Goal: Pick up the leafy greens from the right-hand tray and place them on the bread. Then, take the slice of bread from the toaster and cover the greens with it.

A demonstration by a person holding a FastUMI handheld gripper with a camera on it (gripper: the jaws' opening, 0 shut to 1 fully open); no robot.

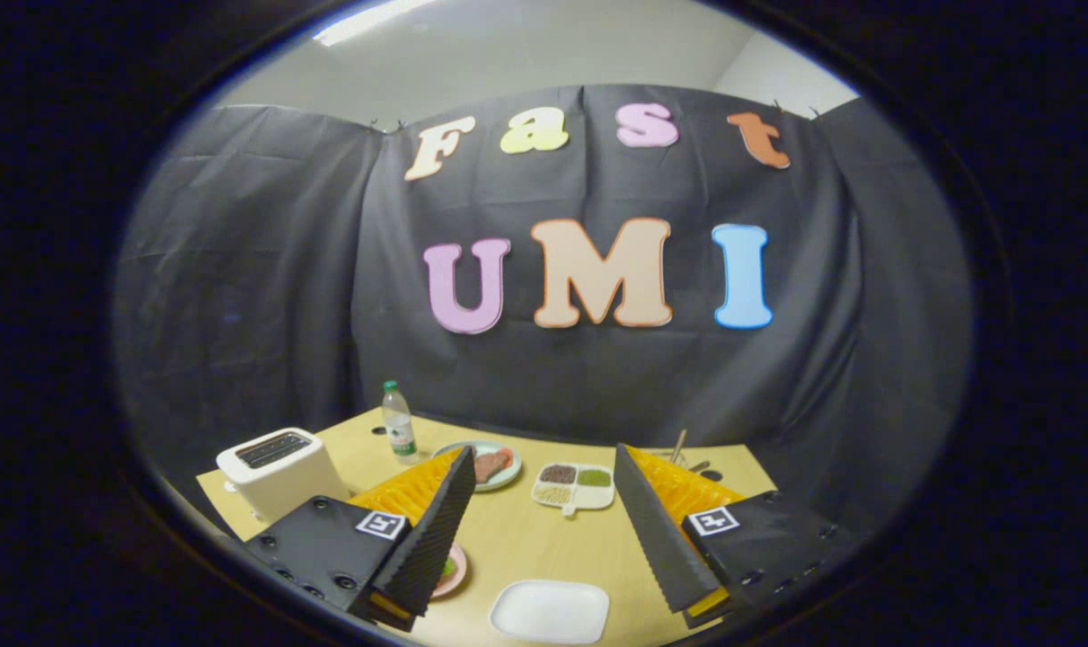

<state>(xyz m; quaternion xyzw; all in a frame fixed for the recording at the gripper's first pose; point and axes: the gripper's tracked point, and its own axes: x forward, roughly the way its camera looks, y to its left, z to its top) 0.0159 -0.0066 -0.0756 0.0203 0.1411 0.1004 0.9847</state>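
My gripper (544,454) is open and held high above a light wooden table (517,539), its fingers spread wide with nothing between them. A white toaster (278,467) stands at the table's left side, beside the left finger; its two slots look dark and I cannot tell whether bread sits in them. A small pink plate (454,575) peeks out from behind the left finger, with a bit of green (449,567) on it. Below the gap between the fingers lies a bare white square plate (551,611).
Beyond the fingers, a pale round plate (488,467) carries reddish meat pieces. A white divided dish (573,486) holds brown, green and beige fillings. A clear water bottle (398,422) stands at the back. Utensil handles (681,446) stick up behind the right finger.
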